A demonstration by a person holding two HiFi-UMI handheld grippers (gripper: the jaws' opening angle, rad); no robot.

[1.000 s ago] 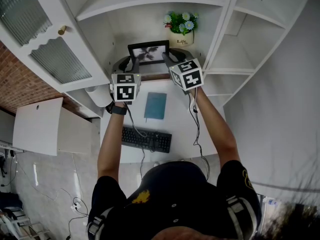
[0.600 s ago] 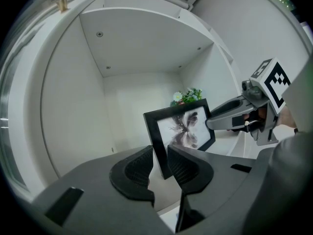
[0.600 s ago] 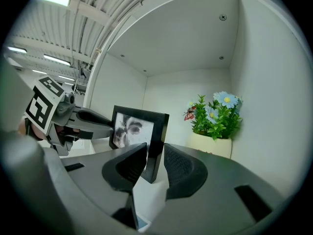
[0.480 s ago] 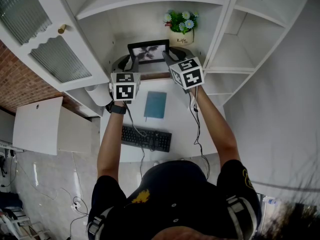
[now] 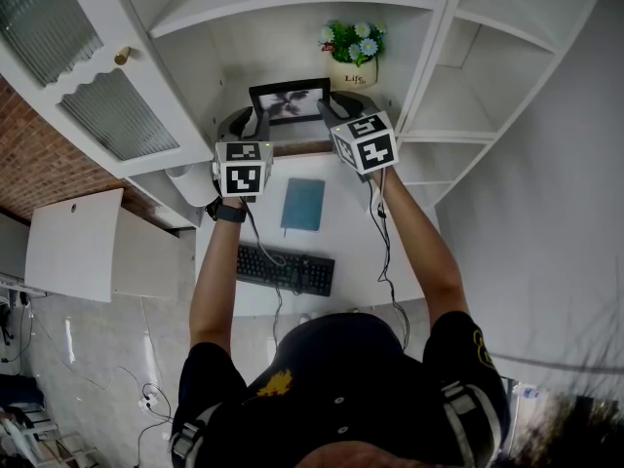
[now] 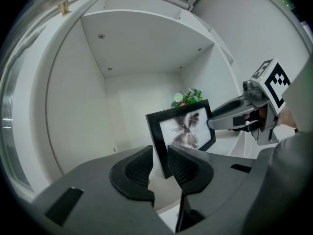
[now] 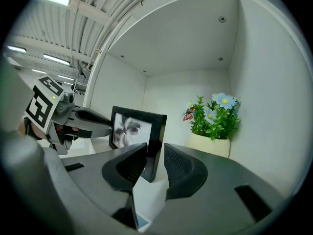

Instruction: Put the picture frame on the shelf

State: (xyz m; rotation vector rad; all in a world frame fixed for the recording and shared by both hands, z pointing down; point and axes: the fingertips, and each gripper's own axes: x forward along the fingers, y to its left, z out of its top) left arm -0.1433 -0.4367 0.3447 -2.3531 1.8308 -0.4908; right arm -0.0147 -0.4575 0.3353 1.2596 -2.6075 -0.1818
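frame (image 5: 290, 100): black, upright, picture side facing the person, spanning the gap between left gripper (image 5: 258, 123) and right gripper (image 5: 327, 113); at the front of the shelf (image 7: 176, 89) floor, contact of its bottom edge with that floor not clear.
left gripper: pads pinching the frame's left edge low down, close to the pad tips; aimed nearly level into the shelf.
right gripper: pads pinching the frame's right edge, also low down and at the tips; aimed nearly level.
shelf: white open compartment straight ahead of both grippers.
plant (image 7: 212, 126): white pot with blue and white flowers, beyond the right gripper's tips and off to its right, behind the frame and apart from it.
book (image 5: 303, 206): teal, flat on the surface (image 5: 346, 252), below and behind the grippers, between the two wrists.
keyboard (image 5: 286, 270): black, on the surface behind the book, nearer the person.
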